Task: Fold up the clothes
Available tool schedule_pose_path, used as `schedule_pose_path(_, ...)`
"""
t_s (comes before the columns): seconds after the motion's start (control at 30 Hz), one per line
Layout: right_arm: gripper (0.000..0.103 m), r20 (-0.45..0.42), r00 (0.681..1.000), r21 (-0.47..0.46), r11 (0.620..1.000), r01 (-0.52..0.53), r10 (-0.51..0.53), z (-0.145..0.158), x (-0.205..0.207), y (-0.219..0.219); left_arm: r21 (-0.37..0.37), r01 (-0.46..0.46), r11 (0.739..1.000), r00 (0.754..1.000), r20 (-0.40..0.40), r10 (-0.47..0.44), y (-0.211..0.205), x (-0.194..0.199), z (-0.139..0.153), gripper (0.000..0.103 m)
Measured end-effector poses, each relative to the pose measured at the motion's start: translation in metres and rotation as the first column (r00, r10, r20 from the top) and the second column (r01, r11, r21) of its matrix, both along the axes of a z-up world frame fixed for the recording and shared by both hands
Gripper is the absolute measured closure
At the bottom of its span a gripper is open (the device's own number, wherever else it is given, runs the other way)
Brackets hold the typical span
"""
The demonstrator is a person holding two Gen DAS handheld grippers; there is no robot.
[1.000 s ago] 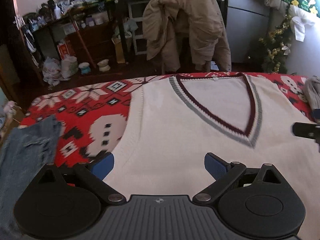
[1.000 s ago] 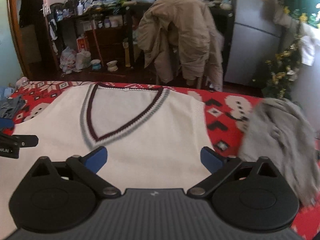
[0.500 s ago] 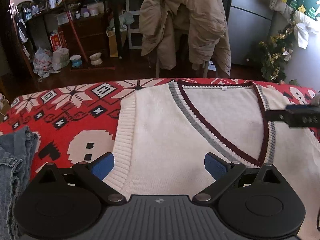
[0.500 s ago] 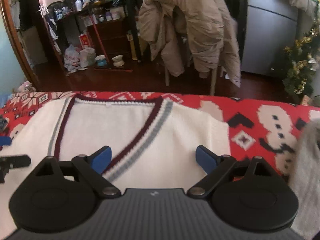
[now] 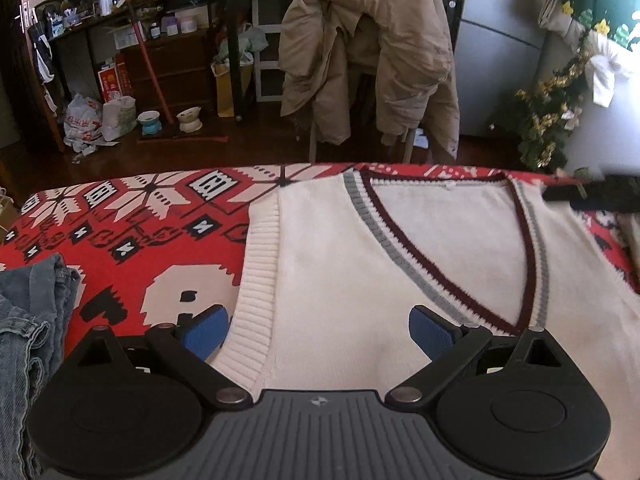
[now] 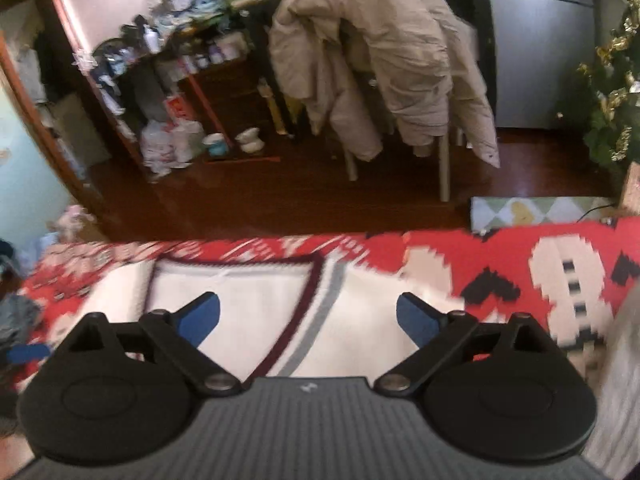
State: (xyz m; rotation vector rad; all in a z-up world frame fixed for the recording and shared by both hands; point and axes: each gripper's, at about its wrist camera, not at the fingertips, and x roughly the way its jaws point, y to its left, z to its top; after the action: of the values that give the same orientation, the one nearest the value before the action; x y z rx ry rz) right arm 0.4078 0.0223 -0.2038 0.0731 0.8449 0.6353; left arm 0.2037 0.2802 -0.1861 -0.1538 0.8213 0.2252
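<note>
Evidently the cream V-neck vest point(image 5: 340, 264) lay flat, unfolded, on the red patterned counter point(image 5: 132, 236); soft, limp knit, best pinched at the ribbed armhole edge or shoulder. Left gripper point(image 5: 318, 330) and right gripper point(image 6: 308, 318) both had jaws spread, empty. Versus a second ago, both had advanced toward 12 o'clock, nearer the collar.

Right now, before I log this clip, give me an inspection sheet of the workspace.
Surface: red patterned cover, partly bare.
Job's things: white V-neck vest lying flat, unfolded.
Clutter: jeans at the left edge; grey garment at the right.
Grippers: left gripper open over the vest's armhole edge; right gripper open over the neckline, view blurred.
Cables: nothing seen on the surface.
Surroundings: beige coat on a chair, crowded shelves, fridge.
</note>
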Motion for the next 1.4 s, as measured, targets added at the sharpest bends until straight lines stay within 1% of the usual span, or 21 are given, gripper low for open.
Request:
schedule_pose_path(0.17, 0.006, -0.081, 0.996, 0.017, 0.999, -0.028, 0.029, -0.016, -0.026, -0.017, -0.023, -0.008, 1.000, 1.000, 0.002, 0.008, 0.007, 0.002, 0.000, 0.006)
schedule_pose_path(0.23, 0.006, -0.059, 0.997, 0.010, 0.999, -0.038, 0.039, -0.019, -0.028, -0.017, -0.029, -0.012, 0.999, 1.000, 0.000, 0.012, 0.010, 0.004, -0.001, 0.006)
schedule_pose_path(0.37, 0.001, -0.041, 0.998, -0.012, 0.999, -0.052, 0.051, -0.023, -0.007, 0.001, -0.038, -0.030, 0.999, 1.000, -0.006, 0.030, 0.016, 0.009, -0.002, 0.006)
schedule_pose_path(0.5, 0.001, -0.017, 0.999, -0.046, 0.998, -0.052, 0.051, -0.023, 0.030, 0.032, -0.033, -0.046, 0.998, 0.999, -0.007, 0.046, 0.022, 0.010, -0.001, 0.006)
schedule_pose_path(0.57, 0.001, -0.029, 0.999, -0.033, 0.999, -0.041, 0.040, -0.020, 0.043, 0.037, -0.030, -0.054, 0.998, 0.999, -0.007, 0.054, 0.025, 0.011, 0.000, 0.006)
schedule_pose_path(0.63, 0.001, -0.049, 0.999, 0.000, 1.000, -0.023, 0.023, -0.013, 0.049, 0.034, -0.027, -0.061, 0.998, 0.998, -0.007, 0.061, 0.028, 0.011, 0.001, 0.006)
schedule_pose_path(0.7, 0.001, -0.061, 0.998, 0.038, 0.999, -0.023, 0.026, -0.004, 0.043, 0.025, -0.027, -0.060, 0.998, 0.998, -0.002, 0.060, 0.029, 0.010, 0.002, 0.006)
schedule_pose_path(0.73, 0.001, -0.065, 0.997, 0.041, 0.999, -0.033, 0.036, -0.002, 0.037, 0.021, -0.027, -0.058, 0.998, 0.998, 0.000, 0.058, 0.029, 0.009, 0.003, 0.006)
schedule_pose_path(0.8, 0.001, -0.080, 0.995, 0.032, 0.998, -0.061, 0.063, -0.001, 0.023, 0.015, -0.028, -0.060, 0.998, 0.998, 0.002, 0.060, 0.029, 0.008, 0.003, 0.006)
schedule_pose_path(0.9, 0.001, -0.117, 0.989, 0.015, 0.996, -0.091, 0.092, -0.009, 0.005, 0.009, -0.044, -0.056, 0.997, 0.998, 0.001, 0.057, 0.030, 0.008, 0.003, 0.006)
schedule_pose_path(1.0, 0.001, -0.082, 0.991, -0.015, 0.994, -0.110, 0.108, -0.015, -0.002, 0.012, -0.043, -0.057, 0.997, 0.998, -0.005, 0.057, 0.031, 0.009, 0.001, 0.006)
schedule_pose_path(1.07, 0.001, -0.064, 0.992, -0.031, 0.993, -0.114, 0.112, -0.016, 0.005, 0.020, -0.039, -0.062, 0.997, 0.998, -0.011, 0.061, 0.032, 0.010, 0.000, 0.006)
schedule_pose_path(1.17, 0.001, -0.049, 0.993, -0.041, 0.993, -0.113, 0.111, -0.017, 0.028, 0.036, -0.038, -0.072, 0.997, 0.997, -0.022, 0.071, 0.034, 0.013, -0.002, 0.006)
schedule_pose_path(1.3, 0.001, -0.069, 0.992, -0.018, 0.995, -0.103, 0.101, -0.014, 0.056, 0.054, -0.039, -0.076, 0.996, 0.997, -0.029, 0.075, 0.035, 0.013, -0.003, 0.006)
schedule_pose_path(1.4, 0.001, -0.075, 0.993, 0.016, 0.996, -0.089, 0.090, -0.003, 0.057, 0.050, -0.035, -0.065, 0.997, 0.998, -0.023, 0.065, 0.033, 0.010, -0.002, 0.006)
